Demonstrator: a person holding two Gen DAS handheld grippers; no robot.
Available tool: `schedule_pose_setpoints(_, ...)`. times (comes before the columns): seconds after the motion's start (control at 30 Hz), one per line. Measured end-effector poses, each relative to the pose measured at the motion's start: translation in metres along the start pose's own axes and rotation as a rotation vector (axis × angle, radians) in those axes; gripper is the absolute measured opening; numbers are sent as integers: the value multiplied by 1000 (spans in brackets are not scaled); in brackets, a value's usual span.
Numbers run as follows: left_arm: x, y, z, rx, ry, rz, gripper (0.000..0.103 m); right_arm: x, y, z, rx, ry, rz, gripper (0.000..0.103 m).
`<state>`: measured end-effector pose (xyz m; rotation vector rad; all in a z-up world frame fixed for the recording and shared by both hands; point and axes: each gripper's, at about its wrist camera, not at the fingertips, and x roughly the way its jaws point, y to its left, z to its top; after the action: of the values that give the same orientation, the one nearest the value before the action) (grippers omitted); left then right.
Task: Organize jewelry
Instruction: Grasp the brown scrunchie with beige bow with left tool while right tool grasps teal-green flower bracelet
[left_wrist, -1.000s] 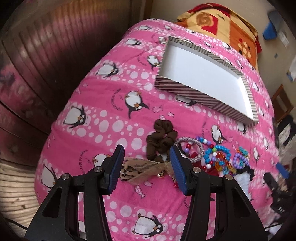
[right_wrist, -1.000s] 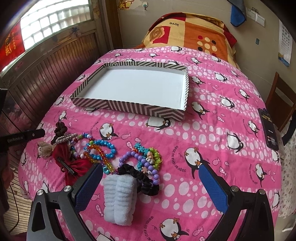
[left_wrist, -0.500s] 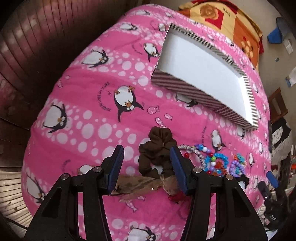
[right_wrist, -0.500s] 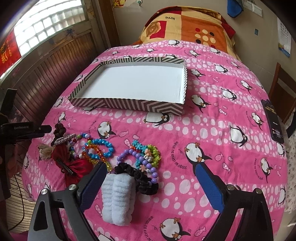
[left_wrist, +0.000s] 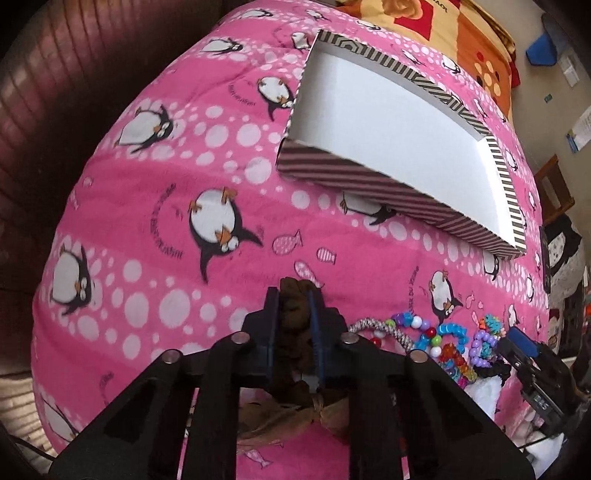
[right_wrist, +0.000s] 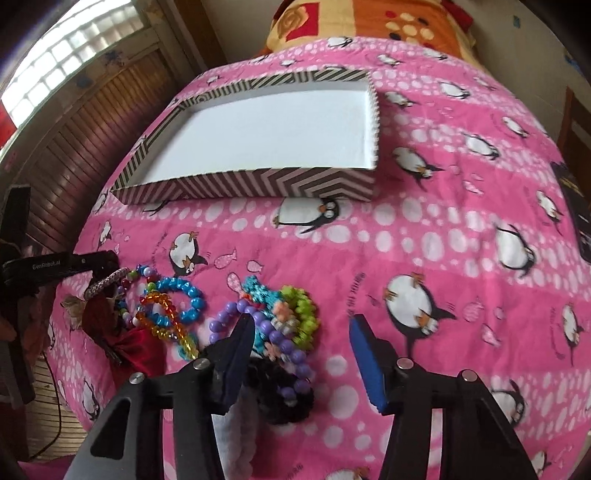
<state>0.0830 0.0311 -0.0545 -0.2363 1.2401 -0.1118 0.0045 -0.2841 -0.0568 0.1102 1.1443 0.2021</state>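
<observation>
My left gripper (left_wrist: 294, 295) is squeezing in on the brown scrunchie (left_wrist: 293, 314), and its fingers (left_wrist: 272, 317) press it on both sides. It lies on the pink penguin blanket (left_wrist: 177, 206), near the striped box (left_wrist: 354, 173). My right gripper (right_wrist: 301, 332) is half open and closing over the purple bead bracelet (right_wrist: 275, 338). I cannot tell if its fingers (right_wrist: 364, 354) touch it.
</observation>
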Motion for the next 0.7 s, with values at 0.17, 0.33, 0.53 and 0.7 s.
schedule_pose_setpoints(0.17, -16, 4, 9, -6, -38, -25, 10, 14, -5, 6, 37, 20, 54, 15)
schedule_pose_setpoints(0.33, -46, 4, 18, -32, -82, -91, 9, -11, -10, 10, 61, -25, 119, 11)
schedule_pose_setpoints(0.53, -85, -9, 23, -13, -165, -118, 9, -46, -8, 21, 38, -118, 140, 10)
schedule_pose_setpoints(0.7, -110, -17, 31, 8, -203, -141, 9, -69, -6, 34, 25, -171, 166, 10)
